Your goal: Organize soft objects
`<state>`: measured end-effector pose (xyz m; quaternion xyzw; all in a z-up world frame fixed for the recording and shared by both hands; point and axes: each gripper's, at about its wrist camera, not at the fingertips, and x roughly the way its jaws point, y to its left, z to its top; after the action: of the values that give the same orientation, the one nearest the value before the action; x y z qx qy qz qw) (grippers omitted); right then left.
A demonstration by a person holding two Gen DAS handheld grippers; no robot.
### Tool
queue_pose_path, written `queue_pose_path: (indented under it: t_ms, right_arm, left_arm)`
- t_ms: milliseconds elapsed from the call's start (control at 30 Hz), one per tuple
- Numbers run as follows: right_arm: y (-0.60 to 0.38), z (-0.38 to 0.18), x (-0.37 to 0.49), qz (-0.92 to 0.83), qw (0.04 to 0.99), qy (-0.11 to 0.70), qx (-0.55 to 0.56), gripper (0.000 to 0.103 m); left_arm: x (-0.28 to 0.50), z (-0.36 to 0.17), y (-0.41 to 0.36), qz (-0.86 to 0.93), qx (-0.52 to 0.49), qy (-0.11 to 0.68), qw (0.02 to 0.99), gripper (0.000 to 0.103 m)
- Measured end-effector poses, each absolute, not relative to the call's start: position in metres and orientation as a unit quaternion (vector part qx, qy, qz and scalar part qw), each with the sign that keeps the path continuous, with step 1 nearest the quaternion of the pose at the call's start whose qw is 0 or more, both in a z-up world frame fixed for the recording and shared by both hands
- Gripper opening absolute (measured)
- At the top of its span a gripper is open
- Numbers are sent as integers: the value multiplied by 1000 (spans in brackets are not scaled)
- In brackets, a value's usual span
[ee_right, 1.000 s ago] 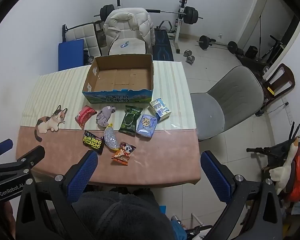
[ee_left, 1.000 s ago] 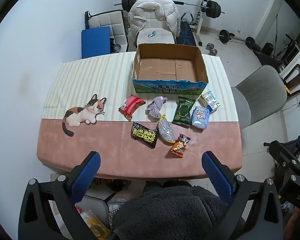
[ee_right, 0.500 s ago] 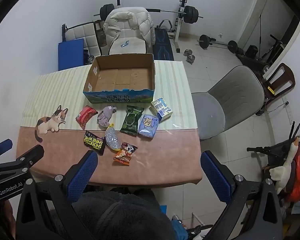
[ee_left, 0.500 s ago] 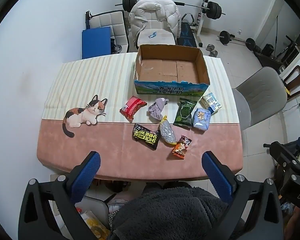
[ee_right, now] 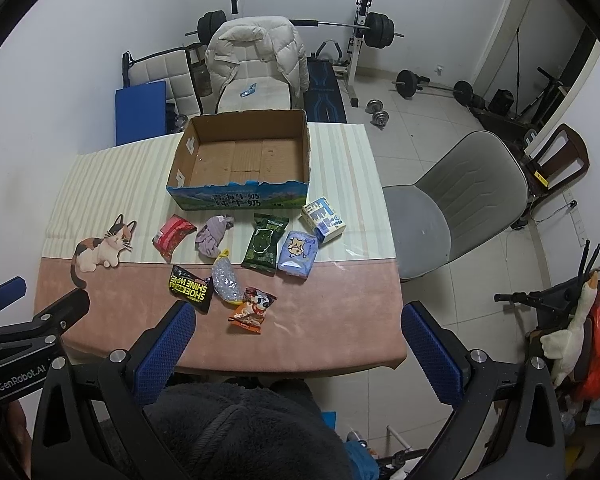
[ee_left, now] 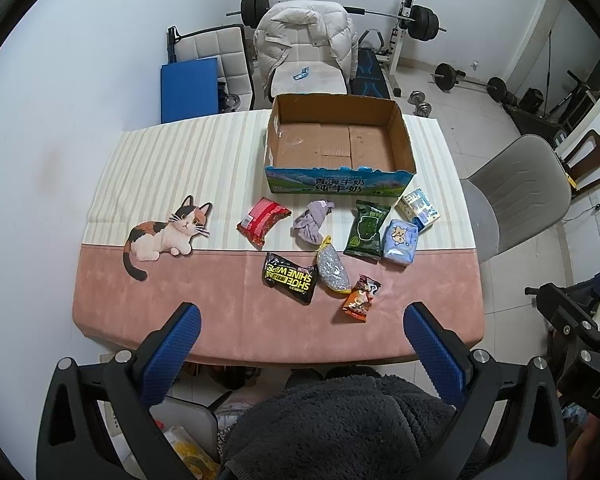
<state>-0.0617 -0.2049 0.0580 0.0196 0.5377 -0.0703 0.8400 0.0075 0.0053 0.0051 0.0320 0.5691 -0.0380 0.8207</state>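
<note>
An empty cardboard box (ee_left: 336, 148) (ee_right: 242, 156) stands at the far side of the table. In front of it lie several soft packets: a red pack (ee_left: 263, 221), a grey cloth (ee_left: 313, 224), a green pack (ee_left: 367, 230), a light blue pack (ee_left: 399, 241), a white-blue carton (ee_left: 419, 209), a black "Shoe Shine Wipes" pack (ee_left: 289, 277), a silver-yellow pouch (ee_left: 333, 270) and an orange pack (ee_left: 360, 298). My left gripper (ee_left: 300, 332) and right gripper (ee_right: 296, 330) are both open and empty, high above the table's near edge.
The table (ee_left: 228, 320) has a pink and striped cloth with a cat print (ee_left: 166, 232). A grey chair (ee_right: 456, 200) stands to the right. A chair with a white jacket (ee_left: 306, 52), a blue mat and gym weights stand behind the table.
Both views have shifted slightly; the table items appear a little further right and lower. Nothing on the table has moved and both grippers stay open.
</note>
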Motion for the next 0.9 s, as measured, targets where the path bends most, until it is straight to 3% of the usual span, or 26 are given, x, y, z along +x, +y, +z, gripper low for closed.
queue_pose_path:
  t_ms: [900]
  right_arm:
    - [-212, 82, -63, -71, 857, 510, 33, 103]
  left_arm:
    - [10, 20, 4, -45, 24, 543, 838, 103]
